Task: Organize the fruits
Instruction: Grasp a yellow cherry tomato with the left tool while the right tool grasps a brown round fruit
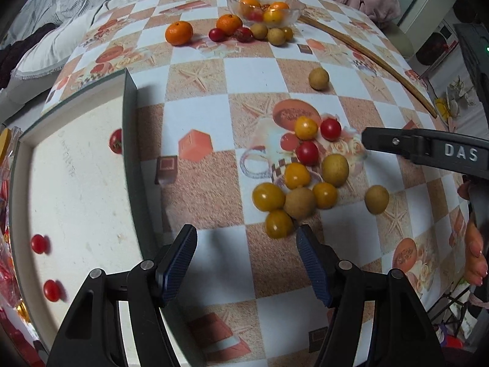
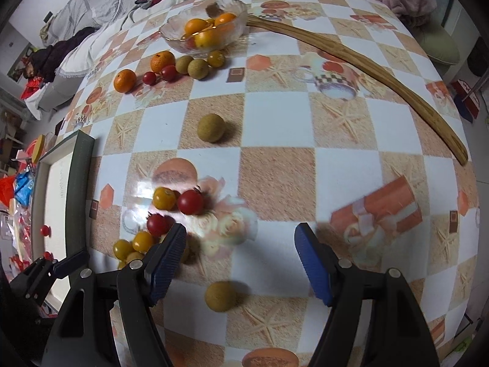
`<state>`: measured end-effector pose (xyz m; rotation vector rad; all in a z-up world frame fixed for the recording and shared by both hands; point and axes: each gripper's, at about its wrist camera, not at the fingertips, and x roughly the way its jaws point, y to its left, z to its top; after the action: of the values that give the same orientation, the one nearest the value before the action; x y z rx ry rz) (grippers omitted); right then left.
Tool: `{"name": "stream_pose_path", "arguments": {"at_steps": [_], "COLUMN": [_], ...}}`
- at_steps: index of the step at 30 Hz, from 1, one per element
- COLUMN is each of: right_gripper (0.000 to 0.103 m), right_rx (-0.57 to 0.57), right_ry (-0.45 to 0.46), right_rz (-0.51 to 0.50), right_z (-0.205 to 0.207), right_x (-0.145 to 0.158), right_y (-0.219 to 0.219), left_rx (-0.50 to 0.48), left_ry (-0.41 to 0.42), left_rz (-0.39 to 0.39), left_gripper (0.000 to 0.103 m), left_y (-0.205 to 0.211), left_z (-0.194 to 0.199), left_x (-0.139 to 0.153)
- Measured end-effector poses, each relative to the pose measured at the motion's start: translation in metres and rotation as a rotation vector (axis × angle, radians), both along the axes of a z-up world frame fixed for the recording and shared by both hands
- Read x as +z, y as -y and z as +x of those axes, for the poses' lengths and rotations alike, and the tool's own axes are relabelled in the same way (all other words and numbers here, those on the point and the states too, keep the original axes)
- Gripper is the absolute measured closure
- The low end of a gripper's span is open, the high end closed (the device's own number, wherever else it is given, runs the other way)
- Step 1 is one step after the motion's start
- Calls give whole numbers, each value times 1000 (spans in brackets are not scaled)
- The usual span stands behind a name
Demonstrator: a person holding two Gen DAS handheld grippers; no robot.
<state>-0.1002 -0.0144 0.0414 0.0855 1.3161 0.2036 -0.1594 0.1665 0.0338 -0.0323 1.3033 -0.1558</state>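
Note:
A loose pile of yellow and red cherry tomatoes and brown longans lies on the checked tablecloth. My left gripper hangs open over the cloth just short of the pile, with nothing between its fingers. A white tray to its left holds three red cherry tomatoes. My right gripper is open too and holds nothing; a single longan lies on the cloth below the gap. The same pile sits by its left finger. One finger of the right gripper reaches in from the right.
At the far edge a glass bowl holds oranges and tomatoes, with two oranges and small fruits beside it. A long wooden stick curves along the right side. Another longan sits mid-table. A hand shows at the right edge.

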Motion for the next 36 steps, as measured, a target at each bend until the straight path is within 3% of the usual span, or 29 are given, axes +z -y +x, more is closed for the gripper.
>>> {"name": "stream_pose_path", "arguments": {"at_steps": [9,14,18,19,21,25,36], "right_gripper": [27,47,53,60,76,76,76], "right_rx": [98,131,168,176,170,136,113], "right_ry": [-32,-34,-33,-32,-48,-60,-50], "right_rz": [-34,-22,-32,-35,-5,24,52], "right_z": [-40,-42,-44,-44,-42,-39,-44], "right_x": [-11,-16,-18,-18,-18,-18,-9], "right_y": [4,-4,-13,-14,-12,-6,-5], "left_rx": [-27,-43,-37,-35,-30,-23,38], "left_ry": [-6,4,6,8,17,24,25], "left_rz": [16,36,41,45,58,42,-60], "left_gripper": [34,34,34,35,48,78,79], "left_y": [21,25,26,29,30,27,7], "left_z": [2,3,3,5,5,6,-1], "left_x": [-16,-16,-16,-17,-16,-14,-1]}}
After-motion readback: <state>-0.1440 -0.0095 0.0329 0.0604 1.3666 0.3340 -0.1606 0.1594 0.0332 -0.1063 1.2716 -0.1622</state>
